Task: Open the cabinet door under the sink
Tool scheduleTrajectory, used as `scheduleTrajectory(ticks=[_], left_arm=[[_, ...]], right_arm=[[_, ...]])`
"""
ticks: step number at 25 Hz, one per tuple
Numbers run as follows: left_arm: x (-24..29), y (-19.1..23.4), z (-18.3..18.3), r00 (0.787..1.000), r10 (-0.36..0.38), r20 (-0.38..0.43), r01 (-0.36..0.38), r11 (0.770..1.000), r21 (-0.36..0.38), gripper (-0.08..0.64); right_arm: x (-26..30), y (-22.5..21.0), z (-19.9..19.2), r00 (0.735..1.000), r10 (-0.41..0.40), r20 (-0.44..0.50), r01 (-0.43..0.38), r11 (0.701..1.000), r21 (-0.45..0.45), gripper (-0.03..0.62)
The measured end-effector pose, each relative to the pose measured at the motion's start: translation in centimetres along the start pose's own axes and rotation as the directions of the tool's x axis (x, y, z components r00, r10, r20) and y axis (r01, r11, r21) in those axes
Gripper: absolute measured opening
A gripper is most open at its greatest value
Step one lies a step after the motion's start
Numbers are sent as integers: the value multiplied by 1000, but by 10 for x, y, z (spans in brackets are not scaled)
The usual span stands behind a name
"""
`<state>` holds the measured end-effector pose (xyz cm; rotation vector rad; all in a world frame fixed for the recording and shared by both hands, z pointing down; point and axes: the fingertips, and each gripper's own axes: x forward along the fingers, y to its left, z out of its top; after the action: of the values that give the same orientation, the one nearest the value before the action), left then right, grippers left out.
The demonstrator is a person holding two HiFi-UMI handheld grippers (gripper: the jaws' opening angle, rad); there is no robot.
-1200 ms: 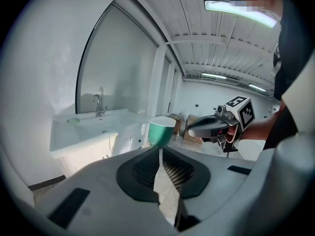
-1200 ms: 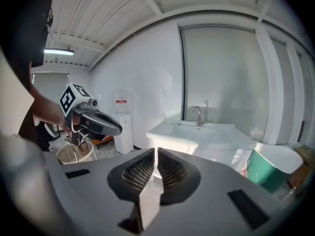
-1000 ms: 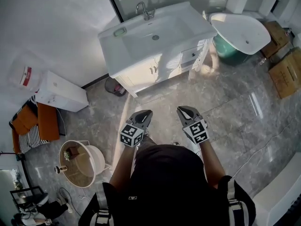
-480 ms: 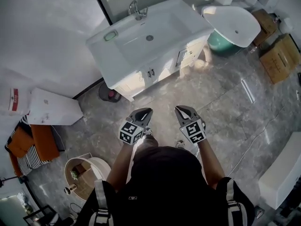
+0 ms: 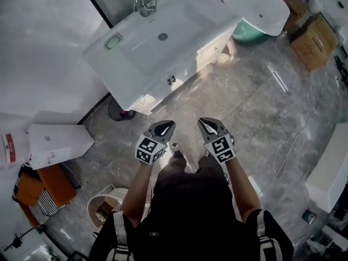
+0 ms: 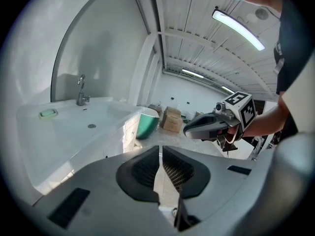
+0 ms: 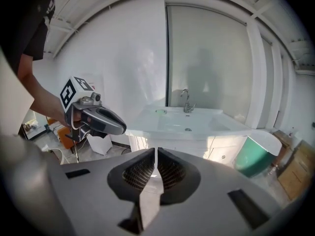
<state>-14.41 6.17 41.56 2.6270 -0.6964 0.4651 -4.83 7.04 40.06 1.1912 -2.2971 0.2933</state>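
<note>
CLOSED JAWS, CLOSED DOOR: My left gripper [image 5: 166, 126] and right gripper [image 5: 204, 123], grey two-jaw hand-held tools each carrying a cube of square markers, were held side by side just in front of the person. Each had its jaws pressed together on nothing, with only a thin slit showing between the ribbed pads in either gripper view. Both pointed forward over the grey marble-patterned tile floor [image 5: 255, 107]. Well apart from them, across a stretch of that floor, stood the white rectangular ceramic sink [image 5: 136, 50] with its chrome tap [image 5: 142, 4] and a small green soap dish [image 5: 113, 41] on the rim. The white cabinet door [image 5: 184, 74] sat directly beneath it. Small dark handles [image 5: 172, 80] marked where it met its neighbouring panel. As far as I could tell from above and from the right gripper view, the door lay flush with the cabinet front. Off to the right of the vanity were a teal tub [image 5: 247, 32] and brown cardboard boxes [image 5: 311, 37]. I judged the task hardly begun, since nothing had been done to the door itself. The approach, the parting of a gripper's jaws, the grip on a handle and the outward pull were all left to do
</note>
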Motion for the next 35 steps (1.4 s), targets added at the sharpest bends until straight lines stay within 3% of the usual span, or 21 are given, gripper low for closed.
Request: scheduleTrajectory(ticks=[9, 15, 22, 28, 35], left_arm=[[33, 51, -30, 996, 84, -12, -85, 995, -57, 29], [80, 89, -61, 992, 127, 9, -126, 987, -97, 29], [128, 120, -105, 993, 117, -17, -119, 988, -95, 29], [142, 147, -131, 992, 120, -29, -123, 983, -138, 30], [142, 163, -150, 990, 133, -51, -140, 973, -183, 29]], right_arm=[[104, -37, -42, 1000, 30, -3, -30, 996, 84, 72], [211, -72, -99, 999, -40, -9, 41, 990, 136, 72], [312, -102, -151, 991, -121, -55, 129, 976, 177, 74], [385, -117, -173, 982, -170, -83, 180, 973, 142, 117], [427, -128, -173, 974, -201, -106, 216, 964, 157, 132]])
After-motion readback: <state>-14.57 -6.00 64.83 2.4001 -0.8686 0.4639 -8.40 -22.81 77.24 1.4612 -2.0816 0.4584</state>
